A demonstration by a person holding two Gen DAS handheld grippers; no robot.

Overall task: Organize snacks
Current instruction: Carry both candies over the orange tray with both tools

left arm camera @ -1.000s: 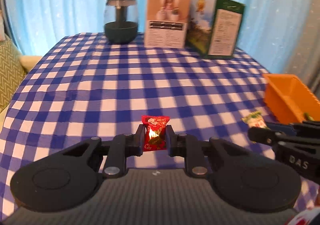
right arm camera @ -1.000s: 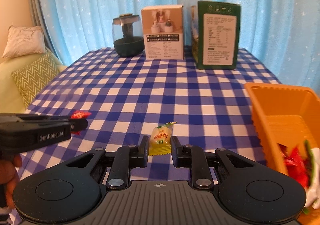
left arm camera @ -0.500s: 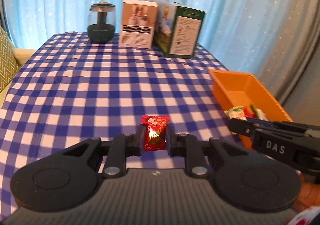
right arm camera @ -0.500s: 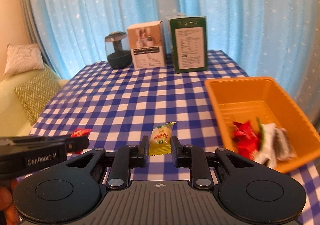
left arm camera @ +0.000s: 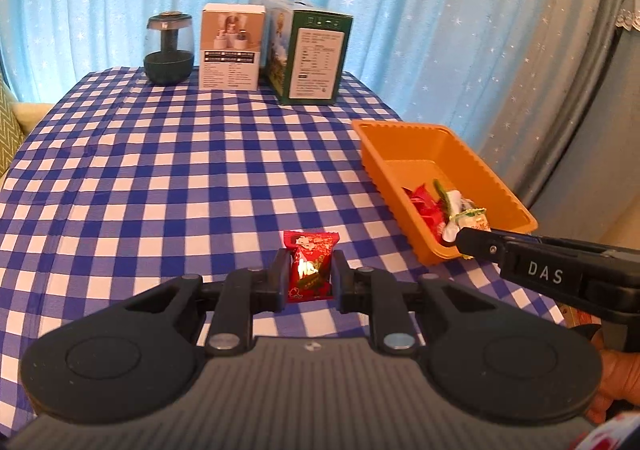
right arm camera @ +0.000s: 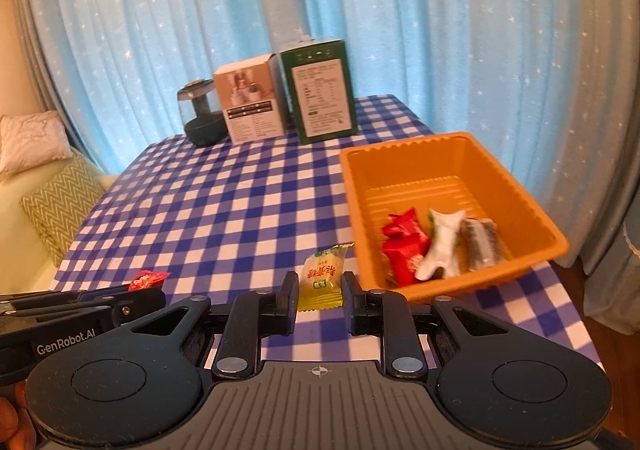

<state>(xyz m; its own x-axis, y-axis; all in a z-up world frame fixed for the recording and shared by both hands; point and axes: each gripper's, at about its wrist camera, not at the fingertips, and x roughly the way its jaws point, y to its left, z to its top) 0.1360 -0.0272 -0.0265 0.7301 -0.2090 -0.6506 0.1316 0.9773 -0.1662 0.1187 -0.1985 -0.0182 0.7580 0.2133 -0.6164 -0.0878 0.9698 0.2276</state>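
Blue starry curtain (left arm camera: 400, 30), checked tablecloth (left arm camera: 180, 170)

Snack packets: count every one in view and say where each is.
5. A red packet in the left gripper, a yellow packet in the right gripper, and red, white and grey ones in the orange tray. More may hide underneath.

We look from each wrist forward and downward along the fingers, close above the near edge of the checked table (left arm camera: 168, 178). Our left view faces the far edge with the orange tray (left arm camera: 404, 130) at the right edge. Our right view sits nearer that tray (right arm camera: 404, 148). Both views share the tray, the green box (left arm camera: 316, 62) (right arm camera: 322, 90) and the blue curtain (left arm camera: 420, 10) (right arm camera: 440, 10).
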